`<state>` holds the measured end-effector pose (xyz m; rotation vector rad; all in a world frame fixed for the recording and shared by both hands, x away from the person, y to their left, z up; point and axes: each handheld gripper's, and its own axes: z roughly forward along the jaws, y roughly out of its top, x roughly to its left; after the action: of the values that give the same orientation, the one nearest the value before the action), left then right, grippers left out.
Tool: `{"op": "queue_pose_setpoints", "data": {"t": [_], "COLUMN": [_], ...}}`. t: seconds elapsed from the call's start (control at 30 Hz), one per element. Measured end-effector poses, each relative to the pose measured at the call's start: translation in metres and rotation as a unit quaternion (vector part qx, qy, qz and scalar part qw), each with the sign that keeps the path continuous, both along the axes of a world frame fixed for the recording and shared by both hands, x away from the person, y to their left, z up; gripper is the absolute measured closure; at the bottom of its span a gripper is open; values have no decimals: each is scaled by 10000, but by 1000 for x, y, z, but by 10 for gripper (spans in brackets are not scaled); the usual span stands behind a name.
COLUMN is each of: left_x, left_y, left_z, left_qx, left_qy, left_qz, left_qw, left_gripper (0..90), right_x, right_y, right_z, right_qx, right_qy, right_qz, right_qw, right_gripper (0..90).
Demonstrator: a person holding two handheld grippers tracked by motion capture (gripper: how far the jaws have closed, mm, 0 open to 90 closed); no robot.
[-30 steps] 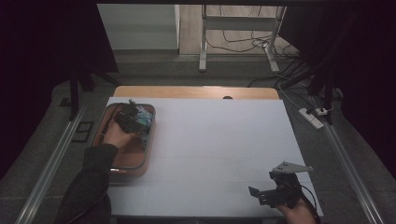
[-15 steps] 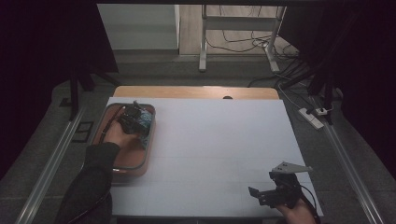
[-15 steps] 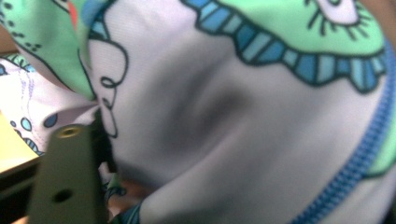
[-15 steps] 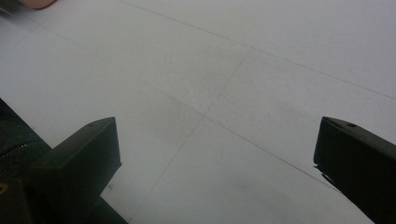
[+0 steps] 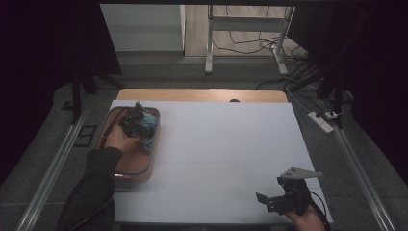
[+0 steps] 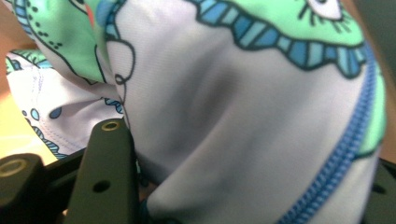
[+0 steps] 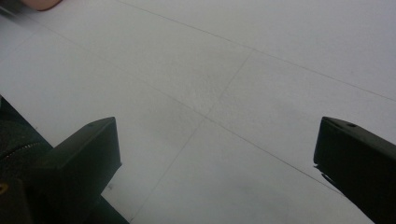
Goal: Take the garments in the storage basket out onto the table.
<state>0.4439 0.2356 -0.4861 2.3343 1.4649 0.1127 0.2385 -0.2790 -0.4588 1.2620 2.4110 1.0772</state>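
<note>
— What do you count on your side?

— I see one white sheet-covered table (image 5: 226,154) and one shallow brown oblong tray with a grey rim (image 5: 150,159) at its left edge. In the tray lies one piece of patterned stretch fabric, white with green and blue print and blue stitched edging (image 5: 151,126). I have two grippers, one in each hand.

— Where is the left one?

— The left gripper (image 5: 136,120) is down inside the tray, at the far end, right on the fabric. In the left gripper view the cloth (image 6: 243,116) bulges up between the two black jaws, pressed against the inner face of the left jaw; the jaws stand fairly wide with the cloth bunched between them, but I cannot tell whether they are actually pinching it.

— And the right?

— The right gripper (image 5: 276,199) rests low at the near right corner of the table, jaws spread wide with nothing between them, just the bare white sheet (image 7: 210,93) below.

— Anything changed from a second ago?

— A little. The left hand (image 5: 122,140) and its gripper have shifted slightly within the tray, staying over the fabric. The right gripper has stayed put.
</note>
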Motion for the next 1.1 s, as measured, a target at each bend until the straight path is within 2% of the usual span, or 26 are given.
{"op": "queue_pose_setpoints", "data": {"t": [0.17, 0.33, 0.53, 0.8, 1.1], "left_x": [-2, -5, -12, -22, -32], "left_y": [7, 13, 17, 21, 20], "left_z": [7, 16, 34, 59, 81], "left_qx": [-233, -293, -407, -603, -865], "left_qy": [-174, -326, -657, -1107, -1416], "left_qz": [0, -28, -36, -63, -170], "left_qw": [9996, 9990, 9970, 9920, 9860], "left_gripper": [472, 470, 466, 461, 459], "right_x": [0, 0, 0, -1, -1], "right_y": [0, 0, 0, 0, 0], "right_z": [0, 0, 0, 0, 1], "right_qx": [27, 35, 51, 54, 49], "right_qy": [-11, -17, -25, -30, -32], "right_qz": [22, 30, 42, 53, 54], "right_qw": [10000, 10000, 10000, 10000, 10000], "right_gripper": [7, 8, 7, 8, 8]}}
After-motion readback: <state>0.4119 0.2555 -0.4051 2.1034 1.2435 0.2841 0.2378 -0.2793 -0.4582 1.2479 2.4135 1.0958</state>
